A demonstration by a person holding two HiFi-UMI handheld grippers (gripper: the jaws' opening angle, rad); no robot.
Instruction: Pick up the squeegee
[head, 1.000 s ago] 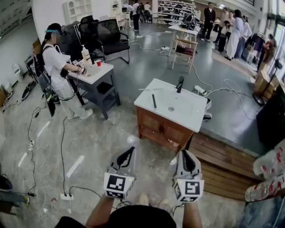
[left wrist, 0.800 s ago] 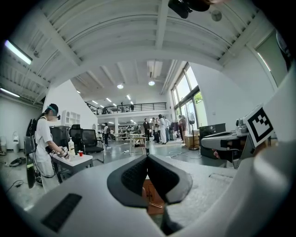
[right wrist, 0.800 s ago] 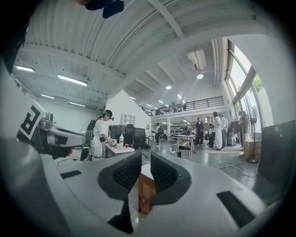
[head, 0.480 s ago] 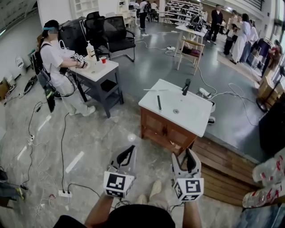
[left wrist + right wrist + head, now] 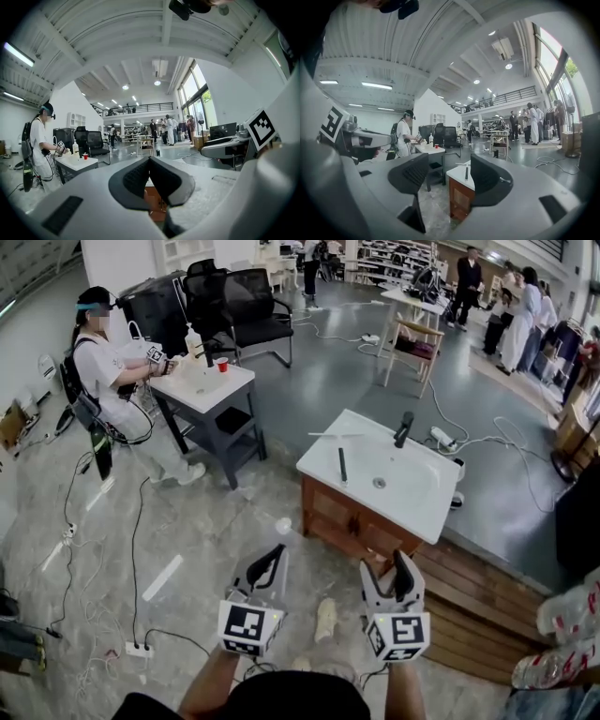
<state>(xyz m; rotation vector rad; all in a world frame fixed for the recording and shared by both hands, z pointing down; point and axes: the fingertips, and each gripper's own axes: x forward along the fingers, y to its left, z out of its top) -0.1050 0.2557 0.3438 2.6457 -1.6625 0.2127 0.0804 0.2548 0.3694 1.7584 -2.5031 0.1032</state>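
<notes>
The squeegee (image 5: 342, 465), a slim dark handle with a thin pale blade, lies flat on the white basin top (image 5: 417, 507) of the wooden washstand, well apart from both grippers. My right gripper (image 5: 392, 570) is opening its jaws with nothing between them. My left gripper (image 5: 266, 565) has its jaws together, empty. I'd approach squarely, set the right jaws across the handle, and stay clear of the black tap (image 5: 404, 427).

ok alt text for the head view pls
Two hand-held grippers face a white sink cabinet ahead, a dark squeegee lying on top. The left gripper has its fingers together; the right gripper is opening, nothing between its fingers. At left, a person works at a table.
</notes>
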